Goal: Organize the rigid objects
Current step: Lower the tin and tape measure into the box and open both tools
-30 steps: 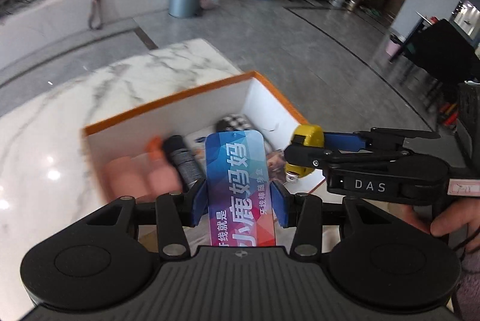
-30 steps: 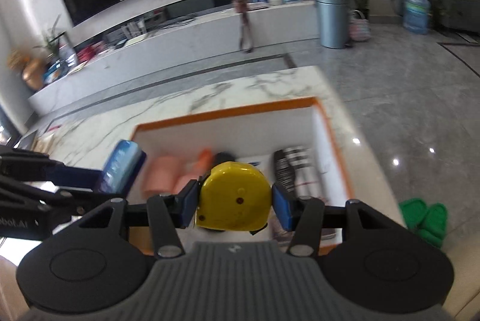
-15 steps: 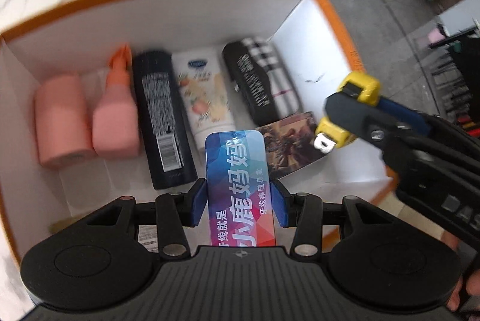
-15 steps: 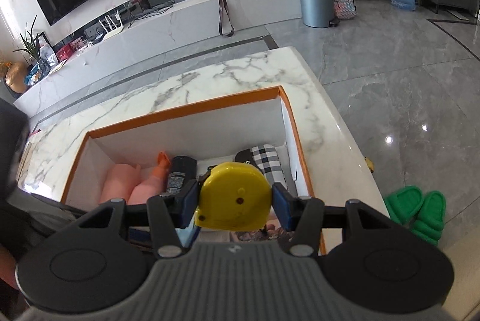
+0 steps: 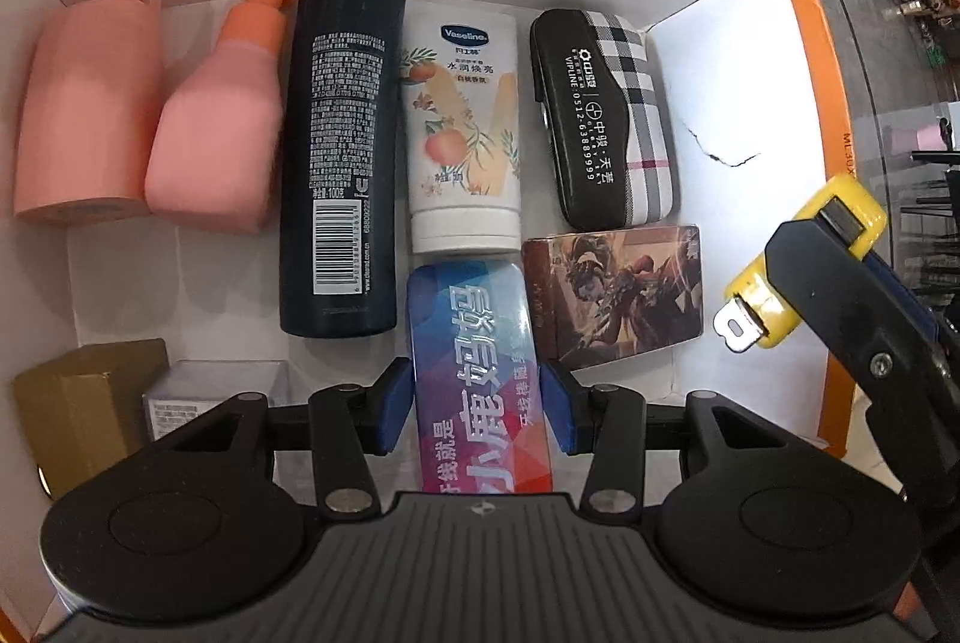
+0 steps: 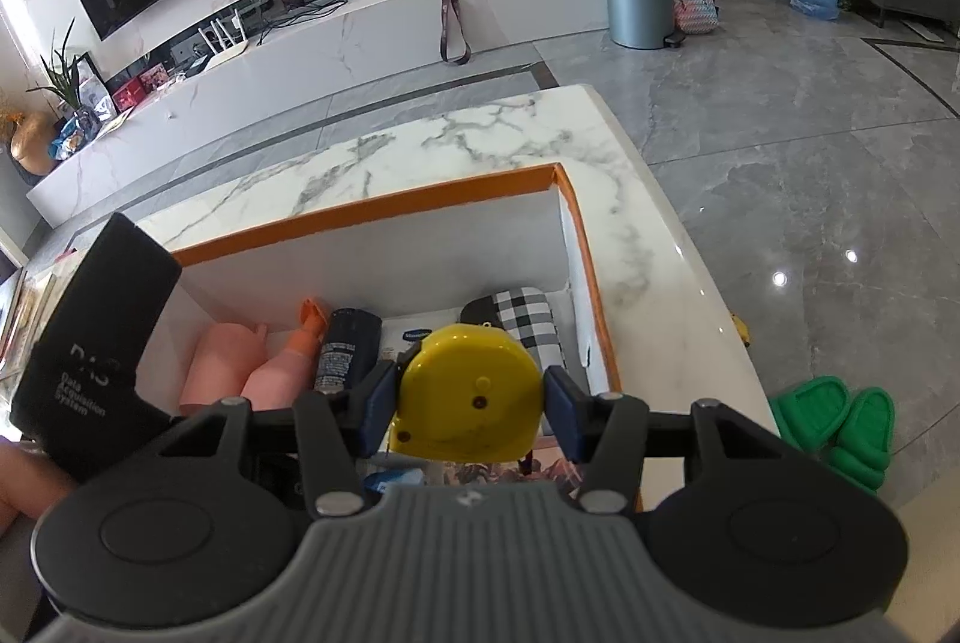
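Orange-rimmed, white-walled box standing on a white marble surface, seen from above in the left wrist view and obliquely in the right wrist view. The left hand-held gripper is inside the box, its blue pads closed on the long sides of a flat blue-and-red printed tin. The tin's far end lies just short of the cap of a white Vaseline tube, and its right edge runs beside an illustrated card box.

Back row, left to right: a pink cup on its side, a pink spray bottle with an orange nozzle, a dark bottle lying label-up, the tube, and a black case with a plaid panel. A brown carton and a clear-topped small box sit at the near left corner, partly hidden by the gripper body.

The right hand-held gripper grips a yellow tape measure between its pads, held above the box near its right wall; in the left wrist view the measure's metal hook tab points toward the card box. Whether the tin rests on the box floor cannot be told. Green slippers lie on the grey floor beyond the surface.
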Tool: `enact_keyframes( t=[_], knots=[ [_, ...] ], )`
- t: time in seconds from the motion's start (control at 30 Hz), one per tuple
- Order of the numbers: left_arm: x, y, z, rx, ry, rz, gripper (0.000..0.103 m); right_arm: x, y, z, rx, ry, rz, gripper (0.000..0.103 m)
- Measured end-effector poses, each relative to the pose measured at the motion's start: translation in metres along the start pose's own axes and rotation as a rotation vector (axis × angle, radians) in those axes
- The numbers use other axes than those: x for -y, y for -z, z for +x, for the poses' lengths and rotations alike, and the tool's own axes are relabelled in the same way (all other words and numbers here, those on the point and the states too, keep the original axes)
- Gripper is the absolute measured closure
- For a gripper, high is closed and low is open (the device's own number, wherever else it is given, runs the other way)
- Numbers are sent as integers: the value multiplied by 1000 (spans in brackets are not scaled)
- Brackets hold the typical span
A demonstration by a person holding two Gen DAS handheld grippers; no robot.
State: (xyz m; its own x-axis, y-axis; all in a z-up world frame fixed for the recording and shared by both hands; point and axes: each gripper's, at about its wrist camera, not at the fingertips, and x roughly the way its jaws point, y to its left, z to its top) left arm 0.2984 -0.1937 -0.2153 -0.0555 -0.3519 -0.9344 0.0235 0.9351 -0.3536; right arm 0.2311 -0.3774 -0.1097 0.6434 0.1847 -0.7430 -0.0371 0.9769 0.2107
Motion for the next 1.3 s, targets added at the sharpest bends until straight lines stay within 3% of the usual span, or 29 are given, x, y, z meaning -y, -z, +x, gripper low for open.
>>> enact_keyframes(
  t=[0.17,0.27,0.47,0.63,0.73,0.87,1.3],
  knots=[
    [-10,6,-4,-8,58,-19,46,0,0,0,-8,10,-5,49],
    [-16,12,-19,39,53,11,46,-1,1,-1,-14,10,-3,49],
    [-27,25,-89,312,-6,121,47,-16,5,3,-81,-32,-24,49],
    [-39,33,-119,455,-42,142,47,-48,15,33,-257,-119,-60,49],
    [-48,36,-128,478,-37,135,47,-61,24,56,-370,-134,-48,49],
    [-60,42,-135,474,-4,130,47,-68,31,73,-456,-103,-22,49],
    [-82,51,-143,480,51,112,47,-82,42,81,-522,-46,-2,49]
  ],
)
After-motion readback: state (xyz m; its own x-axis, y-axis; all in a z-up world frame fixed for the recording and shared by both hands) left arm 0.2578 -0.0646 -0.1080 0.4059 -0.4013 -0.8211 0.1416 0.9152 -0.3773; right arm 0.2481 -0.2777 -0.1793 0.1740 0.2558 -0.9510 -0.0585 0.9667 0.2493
